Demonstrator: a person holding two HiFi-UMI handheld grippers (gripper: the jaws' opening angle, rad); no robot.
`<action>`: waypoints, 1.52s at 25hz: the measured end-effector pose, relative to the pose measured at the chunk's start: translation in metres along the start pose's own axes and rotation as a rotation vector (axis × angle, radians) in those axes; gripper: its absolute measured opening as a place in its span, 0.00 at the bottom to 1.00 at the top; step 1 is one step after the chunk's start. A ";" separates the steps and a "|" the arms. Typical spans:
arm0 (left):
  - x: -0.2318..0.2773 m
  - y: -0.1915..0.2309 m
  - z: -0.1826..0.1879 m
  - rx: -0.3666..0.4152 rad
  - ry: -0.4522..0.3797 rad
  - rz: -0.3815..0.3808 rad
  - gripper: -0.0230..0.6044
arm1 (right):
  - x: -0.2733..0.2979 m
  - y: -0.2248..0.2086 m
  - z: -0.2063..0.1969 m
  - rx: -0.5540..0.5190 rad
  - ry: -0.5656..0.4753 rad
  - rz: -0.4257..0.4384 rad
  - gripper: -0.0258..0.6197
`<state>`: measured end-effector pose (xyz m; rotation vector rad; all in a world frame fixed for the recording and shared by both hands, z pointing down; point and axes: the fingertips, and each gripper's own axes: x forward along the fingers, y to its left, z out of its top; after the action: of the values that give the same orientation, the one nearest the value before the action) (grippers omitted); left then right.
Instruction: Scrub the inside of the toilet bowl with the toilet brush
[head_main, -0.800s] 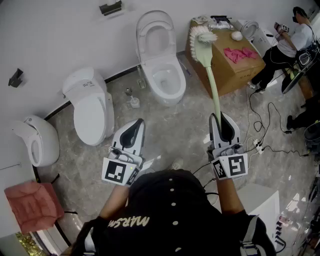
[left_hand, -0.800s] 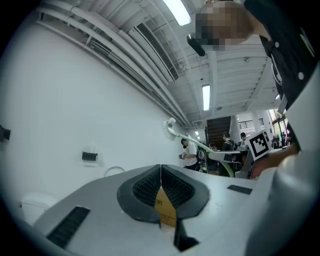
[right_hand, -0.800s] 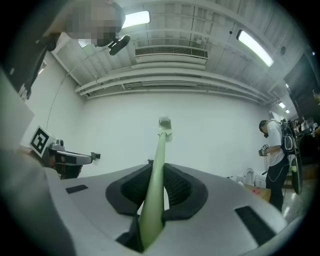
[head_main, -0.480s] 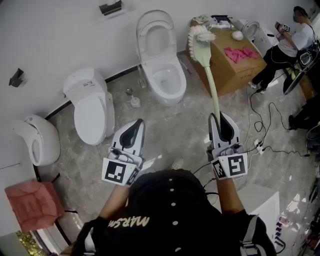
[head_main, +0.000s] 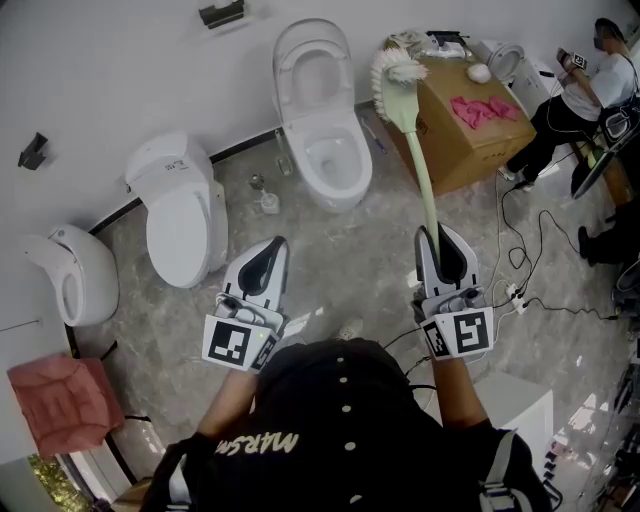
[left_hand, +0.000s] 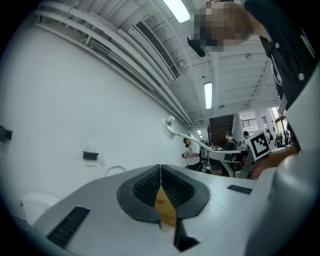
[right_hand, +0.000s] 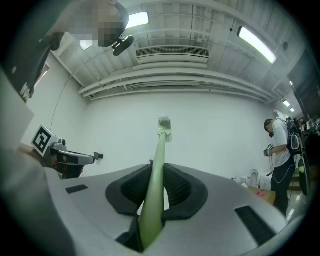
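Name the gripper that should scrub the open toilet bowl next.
Right. The right gripper is shut on the pale green toilet brush, its head near the open white toilet; the left gripper pinches only a small tan card.

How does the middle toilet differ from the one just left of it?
The middle toilet has its lid up and bowl exposed; the left toilet has its lid shut. The middle toilet is nearer the head of the toilet brush held by the right gripper; the left toilet lies farther off. Both are white and back onto the wall.
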<state>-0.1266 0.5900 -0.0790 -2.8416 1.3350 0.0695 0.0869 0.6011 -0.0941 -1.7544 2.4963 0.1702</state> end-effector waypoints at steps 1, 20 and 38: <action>0.003 -0.001 -0.001 0.001 0.000 0.003 0.08 | 0.001 -0.003 -0.001 -0.001 0.000 0.003 0.17; 0.049 -0.013 -0.014 0.005 0.022 0.081 0.08 | 0.017 -0.060 -0.029 0.034 0.024 0.055 0.17; 0.134 0.047 -0.014 -0.004 0.004 0.056 0.08 | 0.106 -0.099 -0.041 0.053 0.026 0.011 0.17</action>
<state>-0.0769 0.4568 -0.0700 -2.8094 1.4163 0.0671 0.1445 0.4637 -0.0717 -1.7339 2.5046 0.0822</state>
